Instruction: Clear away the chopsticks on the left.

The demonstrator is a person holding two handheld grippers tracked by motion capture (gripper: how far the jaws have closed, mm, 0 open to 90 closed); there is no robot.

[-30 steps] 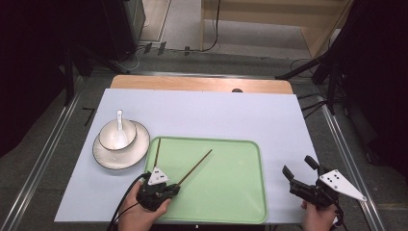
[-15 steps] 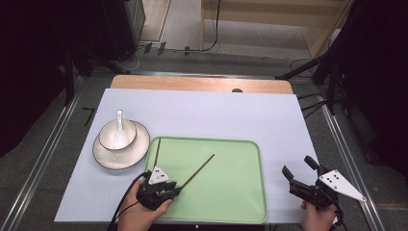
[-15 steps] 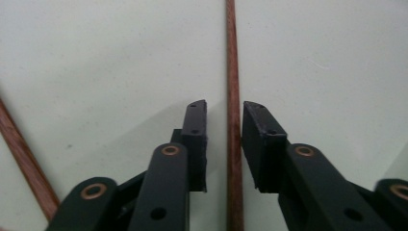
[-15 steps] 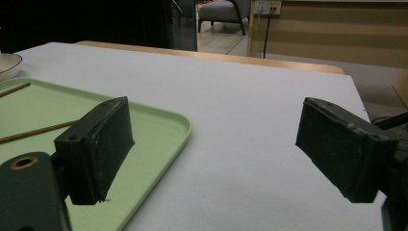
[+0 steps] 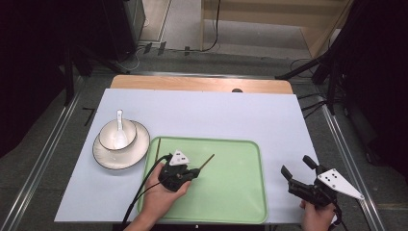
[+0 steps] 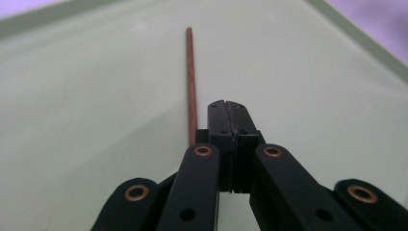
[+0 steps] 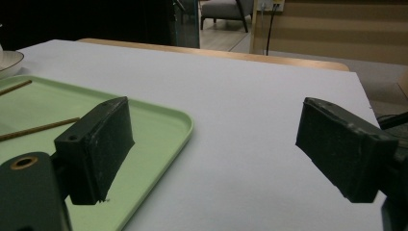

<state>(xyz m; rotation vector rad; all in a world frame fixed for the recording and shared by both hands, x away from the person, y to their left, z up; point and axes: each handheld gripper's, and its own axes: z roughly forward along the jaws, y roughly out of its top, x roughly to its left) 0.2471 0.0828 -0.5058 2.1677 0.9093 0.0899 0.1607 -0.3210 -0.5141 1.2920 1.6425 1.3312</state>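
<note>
bench: white-covered rectangular bench (image 5: 202, 115) | tray: we see a pale green plastic tray (image 5: 235, 192) near its front edge | left tongs (image 5: 195, 172): jaws just closed together, brown wooden chopstick (image 6: 191, 86) beside them on tray, ungripped | right tongs (image 5: 298, 168): apart, off tray's right

A wooden table (image 5: 202, 84) under a pale sheet (image 5: 202, 120) stands on grey floor (image 5: 43, 154). Cables (image 5: 202, 45) trail across the floor behind it. Light wood cabinet (image 5: 269, 19) at the back, grey chair (image 7: 223, 12) beyond. Dark stands (image 5: 332, 62) flank both sides.
</note>
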